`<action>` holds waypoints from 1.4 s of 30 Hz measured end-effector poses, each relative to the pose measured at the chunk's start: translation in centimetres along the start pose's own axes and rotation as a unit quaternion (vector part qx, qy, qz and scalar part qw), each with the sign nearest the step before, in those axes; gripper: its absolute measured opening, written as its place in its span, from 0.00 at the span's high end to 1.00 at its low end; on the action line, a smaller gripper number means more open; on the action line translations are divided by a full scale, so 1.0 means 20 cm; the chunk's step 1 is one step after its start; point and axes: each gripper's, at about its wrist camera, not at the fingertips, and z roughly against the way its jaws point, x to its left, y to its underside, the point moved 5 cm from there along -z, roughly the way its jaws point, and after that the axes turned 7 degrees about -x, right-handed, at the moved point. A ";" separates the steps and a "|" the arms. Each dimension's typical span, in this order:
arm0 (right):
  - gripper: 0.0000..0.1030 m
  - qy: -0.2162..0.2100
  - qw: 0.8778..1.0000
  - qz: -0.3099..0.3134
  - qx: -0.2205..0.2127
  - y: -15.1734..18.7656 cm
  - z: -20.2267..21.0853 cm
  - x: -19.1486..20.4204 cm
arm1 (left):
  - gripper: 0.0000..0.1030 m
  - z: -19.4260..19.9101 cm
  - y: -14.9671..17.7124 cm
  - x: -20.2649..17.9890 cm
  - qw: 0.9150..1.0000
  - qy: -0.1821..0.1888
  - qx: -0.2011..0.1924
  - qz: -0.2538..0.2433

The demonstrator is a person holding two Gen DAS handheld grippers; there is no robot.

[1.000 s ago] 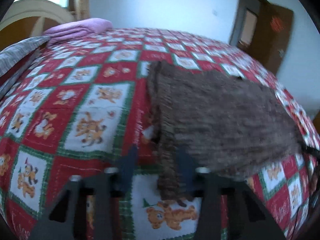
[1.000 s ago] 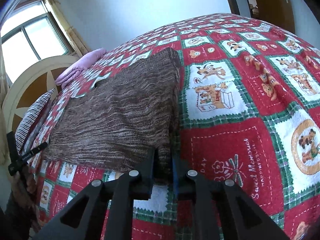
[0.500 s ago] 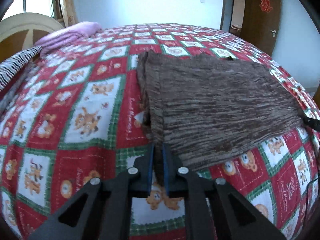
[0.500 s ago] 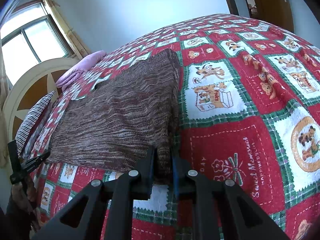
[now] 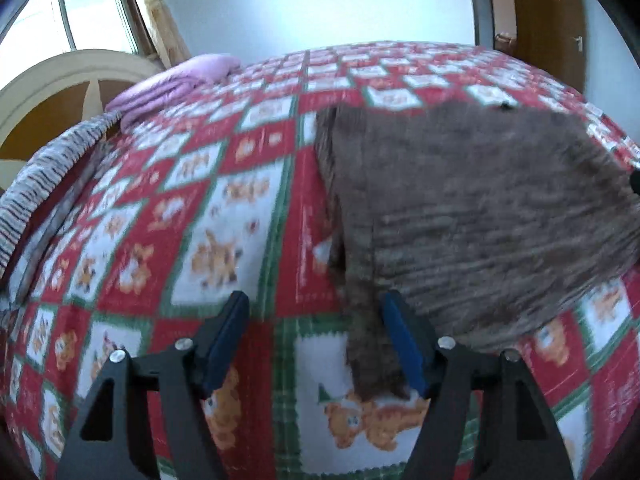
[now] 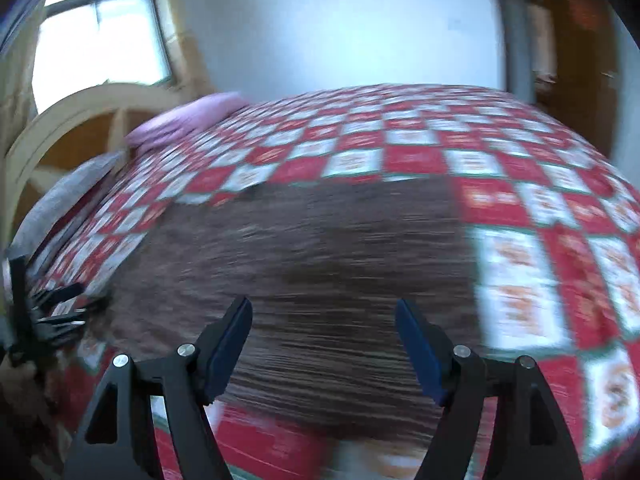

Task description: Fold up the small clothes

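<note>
A brown knitted garment (image 5: 472,208) lies flat on the red and white patchwork bedspread (image 5: 224,216). My left gripper (image 5: 314,314) is open above its near left corner, whose folded edge hangs between the jaws, next to the right finger. In the right wrist view the garment (image 6: 320,264) fills the middle, blurred. My right gripper (image 6: 324,316) is open and empty above its near edge. The left gripper (image 6: 48,312) shows at the far left of that view.
A folded pink blanket (image 5: 176,84) and a striped pillow (image 5: 52,176) lie by the cream headboard (image 5: 60,80) at the back left. A brown door (image 5: 548,20) stands at the back right. The bedspread (image 6: 540,208) extends right of the garment.
Both grippers were shut on the garment's near corners half a second ago; both have opened and let go. The right wrist view has swung left over the garment.
</note>
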 end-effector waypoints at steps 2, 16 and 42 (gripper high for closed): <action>0.28 -0.034 0.998 0.034 0.030 0.04 -0.09 0.15 | 0.29 0.02 0.01 0.00 1.000 -0.004 0.001 -0.007; 0.23 -0.015 0.984 0.150 0.094 0.32 -0.18 0.46 | 0.24 0.04 0.07 0.02 1.000 -0.006 0.000 -0.002; 0.23 -0.019 0.972 0.221 0.071 0.40 -0.04 0.73 | 0.06 0.08 -0.05 0.25 0.999 0.008 -0.032 0.020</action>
